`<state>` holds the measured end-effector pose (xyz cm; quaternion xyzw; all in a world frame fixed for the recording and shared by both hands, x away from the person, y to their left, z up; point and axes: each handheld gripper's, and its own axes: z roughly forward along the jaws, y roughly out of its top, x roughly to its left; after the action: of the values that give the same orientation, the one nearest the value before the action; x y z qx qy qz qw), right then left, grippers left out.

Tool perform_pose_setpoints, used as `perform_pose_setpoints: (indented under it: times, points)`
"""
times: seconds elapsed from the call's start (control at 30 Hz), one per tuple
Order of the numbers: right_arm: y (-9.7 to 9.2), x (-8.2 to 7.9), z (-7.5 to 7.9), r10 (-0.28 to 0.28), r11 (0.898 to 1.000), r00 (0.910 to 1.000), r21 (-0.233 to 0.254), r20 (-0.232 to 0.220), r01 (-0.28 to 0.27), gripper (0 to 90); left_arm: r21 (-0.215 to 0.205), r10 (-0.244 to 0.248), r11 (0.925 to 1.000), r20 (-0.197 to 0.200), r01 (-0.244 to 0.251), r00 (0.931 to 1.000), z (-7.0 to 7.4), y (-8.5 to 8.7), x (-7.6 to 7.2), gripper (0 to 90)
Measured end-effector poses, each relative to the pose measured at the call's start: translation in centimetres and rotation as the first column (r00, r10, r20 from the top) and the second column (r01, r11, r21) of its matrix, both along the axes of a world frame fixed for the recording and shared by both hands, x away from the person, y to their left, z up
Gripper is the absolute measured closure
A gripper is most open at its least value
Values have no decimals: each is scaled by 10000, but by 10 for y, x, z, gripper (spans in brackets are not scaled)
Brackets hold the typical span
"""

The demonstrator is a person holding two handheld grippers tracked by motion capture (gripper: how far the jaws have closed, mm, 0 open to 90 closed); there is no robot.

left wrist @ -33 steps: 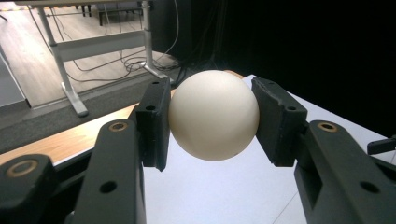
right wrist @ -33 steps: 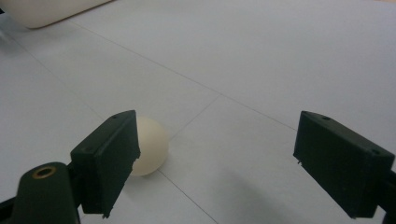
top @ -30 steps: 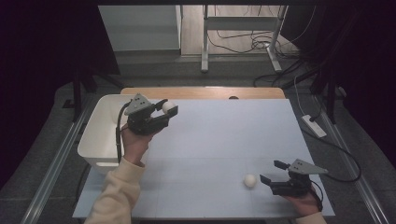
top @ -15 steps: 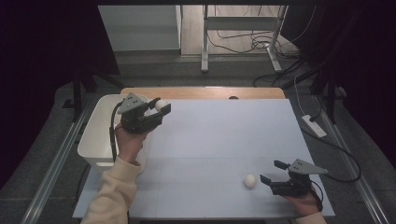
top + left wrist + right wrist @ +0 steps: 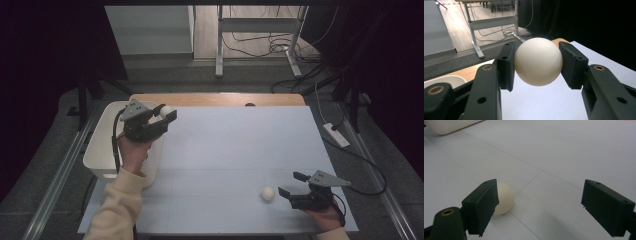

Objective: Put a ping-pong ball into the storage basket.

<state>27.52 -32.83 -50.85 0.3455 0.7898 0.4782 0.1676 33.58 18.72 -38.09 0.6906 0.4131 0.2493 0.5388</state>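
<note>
My left gripper [image 5: 167,114] is shut on a white ball [image 5: 166,110] and holds it in the air at the right edge of a white bin [image 5: 100,145]. In the left gripper view the ball [image 5: 538,61] sits squeezed between both black pads [image 5: 506,65]. A second white ball [image 5: 268,193] lies on the white table sheet near the front right. My right gripper [image 5: 292,184] stands open just right of it, low over the sheet. In the right gripper view that ball [image 5: 505,197] rests by the left jaw, partly behind it, untouched by the gripper [image 5: 541,202].
The white bin stands at the table's left edge; its rim [image 5: 446,81] shows in the left gripper view and its side [image 5: 449,125] in the right gripper view. A wooden strip [image 5: 215,99] borders the far side. A power strip [image 5: 336,135] lies on the floor at right.
My left gripper, still holding its ball, has shifted a little to the left toward the bin. The right gripper and the ball on the sheet have stayed put.
</note>
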Motion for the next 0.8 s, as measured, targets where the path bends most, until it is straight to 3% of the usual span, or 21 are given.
perform_pose_setpoints:
  times: [0.8]
  points:
    - [0, 0, 0, 8, 10000, 10000, -28, 0, -8, 143, 2, 460, 9989, -149, -460, 9988, -3, 18, 2, 505]
